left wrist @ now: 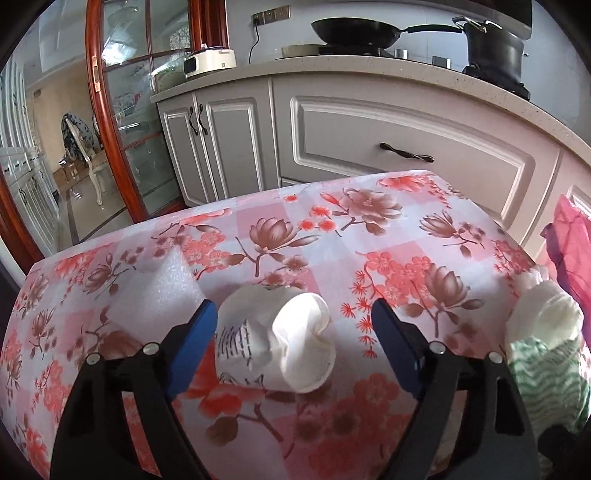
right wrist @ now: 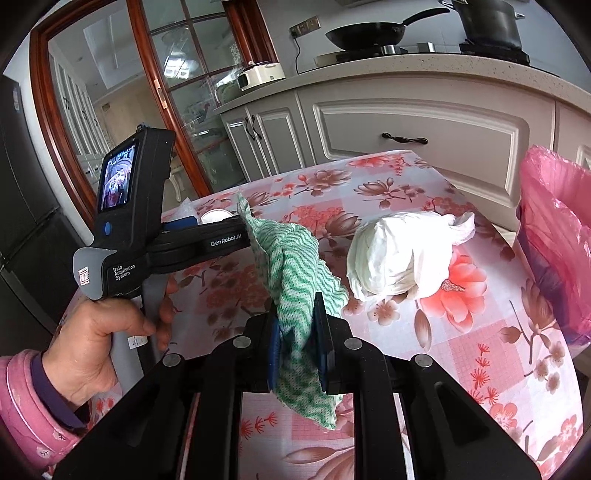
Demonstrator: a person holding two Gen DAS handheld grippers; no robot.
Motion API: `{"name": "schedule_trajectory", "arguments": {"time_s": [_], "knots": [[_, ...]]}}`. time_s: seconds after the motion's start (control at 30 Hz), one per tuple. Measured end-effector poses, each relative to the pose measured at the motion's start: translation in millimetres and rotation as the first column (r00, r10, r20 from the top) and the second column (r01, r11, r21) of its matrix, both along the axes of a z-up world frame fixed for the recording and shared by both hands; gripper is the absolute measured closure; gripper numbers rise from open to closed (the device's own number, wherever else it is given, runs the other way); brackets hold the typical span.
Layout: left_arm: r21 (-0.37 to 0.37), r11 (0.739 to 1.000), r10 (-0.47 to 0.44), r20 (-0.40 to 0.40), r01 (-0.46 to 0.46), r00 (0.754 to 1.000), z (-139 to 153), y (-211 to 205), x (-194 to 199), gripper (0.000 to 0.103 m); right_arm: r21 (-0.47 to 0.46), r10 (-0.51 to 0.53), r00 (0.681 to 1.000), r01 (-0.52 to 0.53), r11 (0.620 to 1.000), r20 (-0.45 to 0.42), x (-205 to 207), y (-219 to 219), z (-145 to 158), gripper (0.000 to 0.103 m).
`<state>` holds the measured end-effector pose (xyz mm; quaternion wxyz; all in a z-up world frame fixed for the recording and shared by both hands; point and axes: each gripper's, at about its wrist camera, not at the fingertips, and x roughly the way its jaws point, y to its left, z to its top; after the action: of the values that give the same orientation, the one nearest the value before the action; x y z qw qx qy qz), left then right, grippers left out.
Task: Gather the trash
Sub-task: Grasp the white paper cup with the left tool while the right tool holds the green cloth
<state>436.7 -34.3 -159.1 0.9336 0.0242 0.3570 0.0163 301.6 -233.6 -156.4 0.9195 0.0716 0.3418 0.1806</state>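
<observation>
A crushed white paper cup (left wrist: 280,343) lies on its side on the flowered tablecloth (left wrist: 369,236). My left gripper (left wrist: 293,308) is open, its blue pads on either side of the cup; the right pad stands well clear of it. My right gripper (right wrist: 299,343) is shut on a green-and-white wavy cloth (right wrist: 295,266) that stands up out of its jaws. A white crumpled paper wad (right wrist: 399,254) sits on the table just beyond the cloth, also seen in the left wrist view as the wad (left wrist: 546,314). A pink trash bag (right wrist: 554,236) hangs open at the table's right edge.
A white foam sheet (left wrist: 159,284) lies left of the cup. A hand (right wrist: 92,350) in a pink sleeve holds the left gripper's handle. Behind the table run grey cabinets (left wrist: 369,140) and a counter with a wok (left wrist: 354,31) and a pot (left wrist: 495,48). A glass door (left wrist: 140,110) stands at left.
</observation>
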Motion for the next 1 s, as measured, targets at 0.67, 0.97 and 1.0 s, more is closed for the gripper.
{"name": "schedule_trajectory", "arguments": {"time_s": [0.67,0.97,1.0], "knots": [[-0.011,0.998,-0.058,0.017,0.058,0.998,7,12,-45,0.057,-0.005,0.001,1.000,-0.001,1.000,0.023,-14,9,12,0.087],[-0.032,0.993,-0.114,0.017,0.114,0.993,8,34,-113,0.057,-0.008,0.026,1.000,-0.026,1.000,0.017,-22,22,14,0.087],[-0.037,0.992,-0.122,0.015,0.122,0.992,7,38,-122,0.057,-0.009,0.031,0.999,-0.031,0.999,0.017,-22,24,14,0.087]]}}
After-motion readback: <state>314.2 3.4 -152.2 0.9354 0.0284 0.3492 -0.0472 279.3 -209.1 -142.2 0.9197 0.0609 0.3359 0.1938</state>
